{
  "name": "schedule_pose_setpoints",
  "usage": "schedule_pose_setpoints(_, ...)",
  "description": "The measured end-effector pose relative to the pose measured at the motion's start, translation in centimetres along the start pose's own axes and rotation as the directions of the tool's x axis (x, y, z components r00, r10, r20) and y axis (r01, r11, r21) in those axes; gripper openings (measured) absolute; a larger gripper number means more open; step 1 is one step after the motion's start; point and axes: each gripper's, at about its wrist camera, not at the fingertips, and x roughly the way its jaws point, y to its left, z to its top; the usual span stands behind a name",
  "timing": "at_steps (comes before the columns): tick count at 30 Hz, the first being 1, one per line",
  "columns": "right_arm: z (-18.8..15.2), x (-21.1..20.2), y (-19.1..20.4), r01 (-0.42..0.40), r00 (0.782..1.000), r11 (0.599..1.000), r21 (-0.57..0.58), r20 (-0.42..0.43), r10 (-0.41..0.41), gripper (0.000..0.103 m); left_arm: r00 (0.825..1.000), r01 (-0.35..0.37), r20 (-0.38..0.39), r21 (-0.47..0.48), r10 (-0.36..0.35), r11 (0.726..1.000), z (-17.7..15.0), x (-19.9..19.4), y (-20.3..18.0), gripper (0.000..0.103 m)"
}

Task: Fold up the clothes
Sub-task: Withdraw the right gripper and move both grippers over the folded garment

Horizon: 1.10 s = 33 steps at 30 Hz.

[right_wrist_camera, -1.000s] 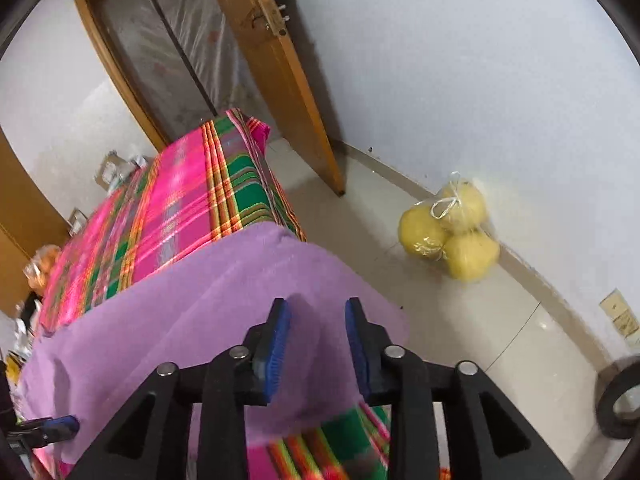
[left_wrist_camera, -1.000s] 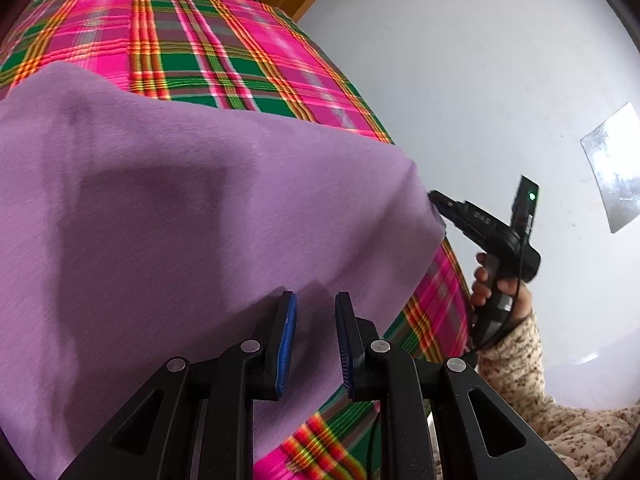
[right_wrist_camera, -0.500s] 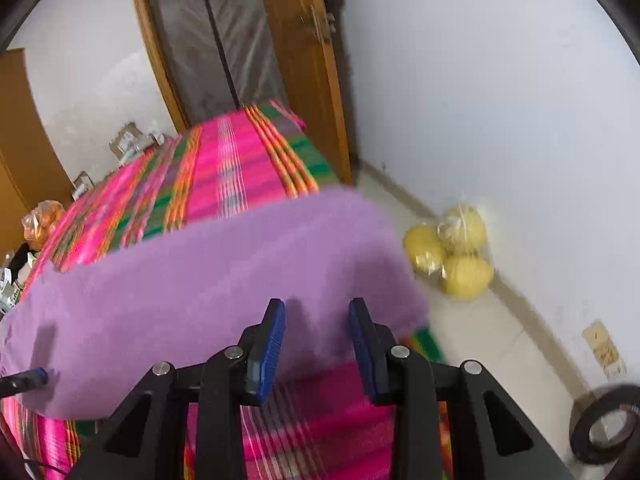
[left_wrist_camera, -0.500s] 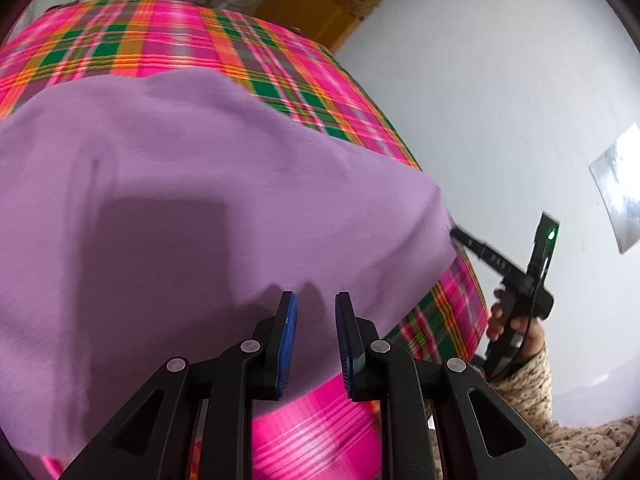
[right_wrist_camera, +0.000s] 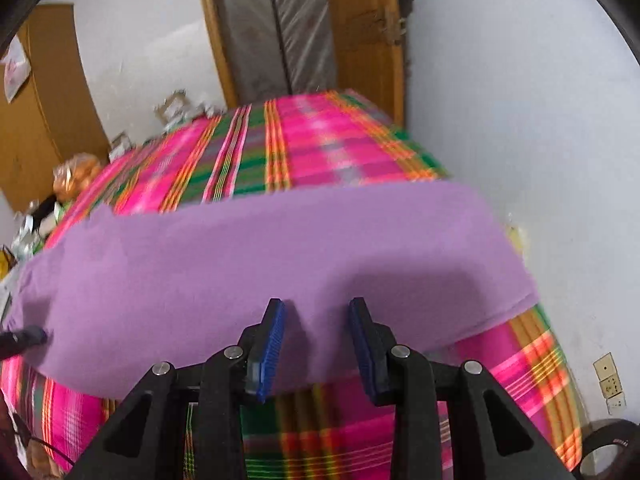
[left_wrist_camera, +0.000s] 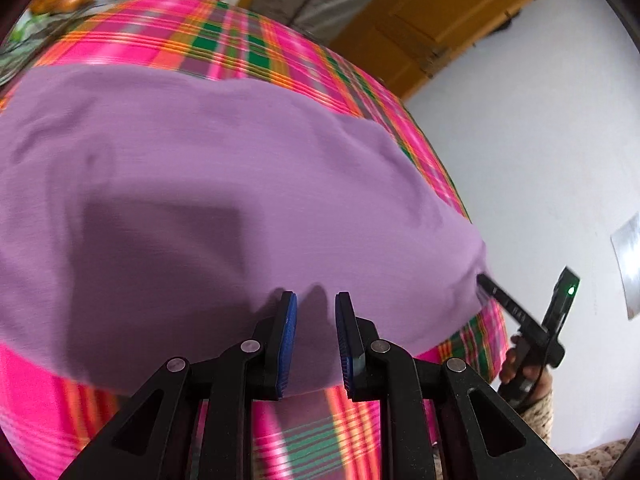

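Plaid tablecloth, pink/green/orange, covers the table and fills most of both views. Purple garment lies spread flat across it, long side running between the two grippers; its near edge sits just ahead of both sets of fingers, with plaid showing below that edge. Some motion blur in both views.

Wooden door and plastic-covered doorway stand behind the far end of the table; white wall on the right.

Left gripper: jaws parted by a narrow gap, blue pads facing each other, over the garment's near edge. Cannot tell whether fabric sits between the pads; no cloth is seen lifted or pinched.

Right gripper: jaws parted, gap somewhat wider, likewise over the near edge, nothing visibly gripped. In the left wrist view this same gripper's tip is at the garment's right corner, held by a hand with a patterned sleeve. Green indicator light lit on it.
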Motion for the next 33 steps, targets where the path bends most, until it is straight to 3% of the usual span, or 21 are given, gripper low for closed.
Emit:
schedule_pose_setpoints(4, 0.1, 0.1, 0.7, 0.01, 1.0, 1.0, 0.011, 0.0, -0.01, 0.035, 0.998, -0.041, 0.042, -0.053, 0.043, 0.998, 0.1, -1.8, 2.5, 0.02)
schedule_pose_setpoints(16, 0.2, 1.0, 7.9, -0.148, 0.989, 0.984, -0.102, -0.044, 0.144, 0.035, 0.974, -0.098, 0.173, -0.258, 0.146, 0.961, 1.2, -6.8, 9.9, 0.02)
schedule_pose_setpoints(21, 1.1, 1.6, 9.6, -0.199, 0.98, 0.972, -0.128, -0.051, 0.194, 0.035, 0.957, -0.174, 0.195, -0.214, 0.217, 0.961, 2.6, -7.2, 8.4, 0.02)
schedule_pose_setpoints(27, 1.7, 2.3, 12.0, -0.252, 0.967, 0.953, -0.169, -0.074, 0.243, 0.035, 0.979, -0.131, 0.145, -0.107, 0.146, 0.986, 5.6, -4.5, 5.9, 0.02)
schedule_pose_setpoints(33, 2.1, 3.5, 14.0, -0.287, 0.957, 0.936, -0.202, -0.105, 0.271, 0.035, 0.987, -0.148, 0.065, -0.017, 0.149, 0.989, 8.7, -0.3, 4.4, 0.02)
